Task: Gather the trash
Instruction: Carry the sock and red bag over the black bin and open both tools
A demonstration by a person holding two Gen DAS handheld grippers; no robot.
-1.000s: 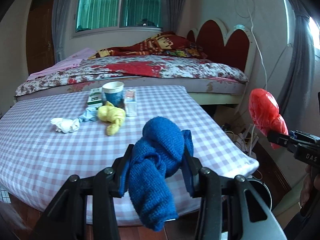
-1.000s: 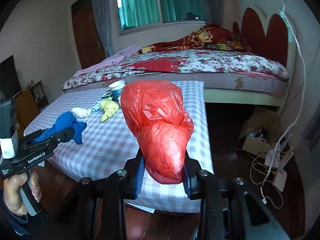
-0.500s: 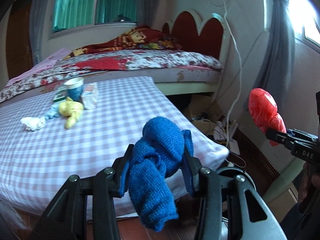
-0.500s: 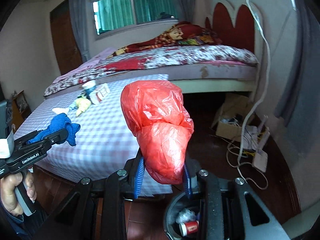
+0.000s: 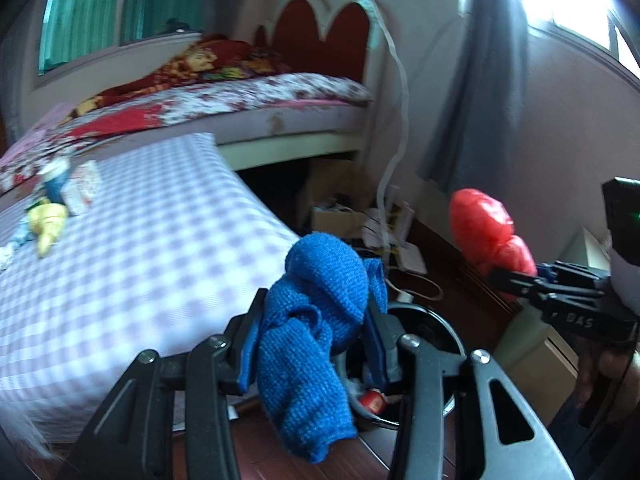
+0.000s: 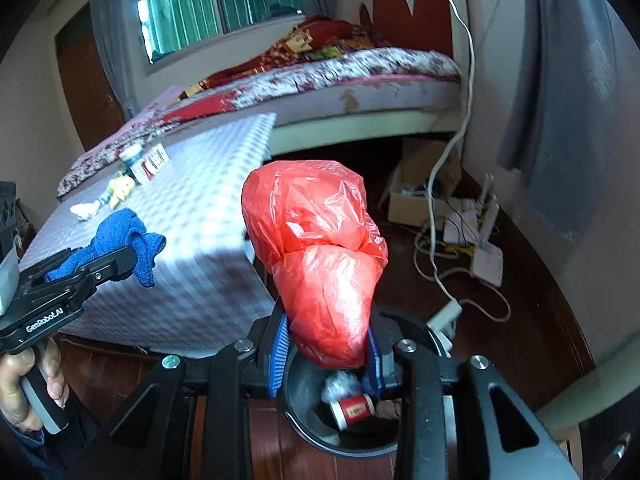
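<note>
My left gripper [image 5: 316, 336] is shut on a crumpled blue knitted cloth [image 5: 316, 320] that droops below the jaws. My right gripper [image 6: 326, 340] is shut on a bunched red plastic bag [image 6: 316, 256]. Both hang above a black round trash bin [image 6: 304, 412] on the dark wood floor; a red can [image 6: 354, 410] and grey fluff lie inside it. In the left wrist view the bin's rim [image 5: 432, 318] shows behind the cloth, and the red bag [image 5: 488, 236] is at the right. A yellow rag [image 5: 48, 224], a white wad [image 6: 84, 210] and a cup [image 6: 132, 158] lie on the checked table.
The purple checked table [image 5: 132, 264] ends just left of the bin. Behind it stands a bed [image 6: 360, 72] with a red headboard. Cardboard boxes [image 6: 416, 196], white cables and a white router [image 6: 488, 256] clutter the floor by the wall. A hand [image 6: 24, 384] grips the left tool.
Both grippers swung right off the table and sank toward the floor, still holding cloth and bag. The trash bin has come into view beneath them; the table items have slid to the left.
</note>
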